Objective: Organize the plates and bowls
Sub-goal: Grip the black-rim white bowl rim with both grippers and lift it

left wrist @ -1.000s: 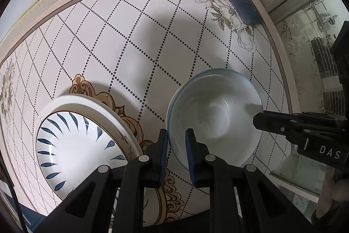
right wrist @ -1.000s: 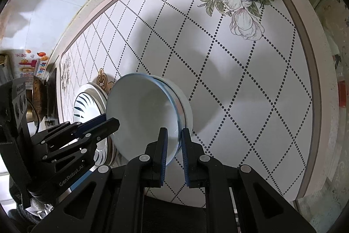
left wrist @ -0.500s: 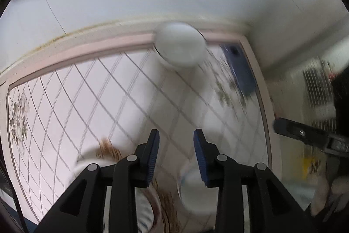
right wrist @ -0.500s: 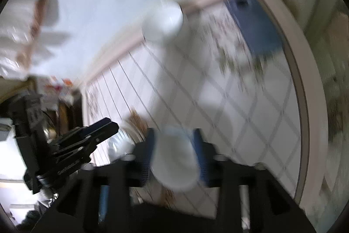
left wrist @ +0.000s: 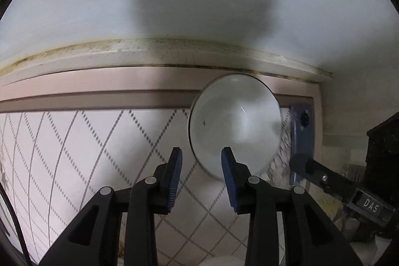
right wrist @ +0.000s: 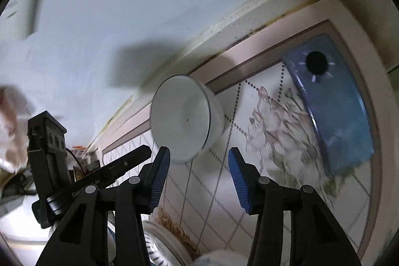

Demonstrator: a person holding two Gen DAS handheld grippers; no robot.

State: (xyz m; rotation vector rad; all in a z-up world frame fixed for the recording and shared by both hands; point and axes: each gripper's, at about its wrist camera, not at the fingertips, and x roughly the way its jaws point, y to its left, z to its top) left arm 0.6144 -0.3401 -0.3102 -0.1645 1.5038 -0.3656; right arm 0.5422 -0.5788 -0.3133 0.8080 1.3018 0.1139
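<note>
A small white bowl with a thin dark rim (left wrist: 235, 124) stands on the patterned tabletop near the back wall; it also shows in the right wrist view (right wrist: 184, 120). My left gripper (left wrist: 201, 171) is open and empty, its jaws just short of the bowl's near left rim. My right gripper (right wrist: 199, 166) is open and empty, a little in front of the bowl. The right gripper's finger (left wrist: 321, 176) shows at the right of the left wrist view. The left gripper (right wrist: 99, 176) shows at the left of the right wrist view. A plate's rim (right wrist: 162, 241) and another bowl's rim (right wrist: 219, 258) lie at the bottom edge.
A blue phone (right wrist: 334, 114) lies face down on the table at the back right, beside the bowl; it also shows in the left wrist view (left wrist: 301, 131). The white wall (left wrist: 174, 4) rises right behind the bowl. The table's pink border (left wrist: 99, 94) runs along the wall.
Both grippers let go of the blue-rimmed bowl, opened, and moved forward across the table to the small white bowl by the wall.
</note>
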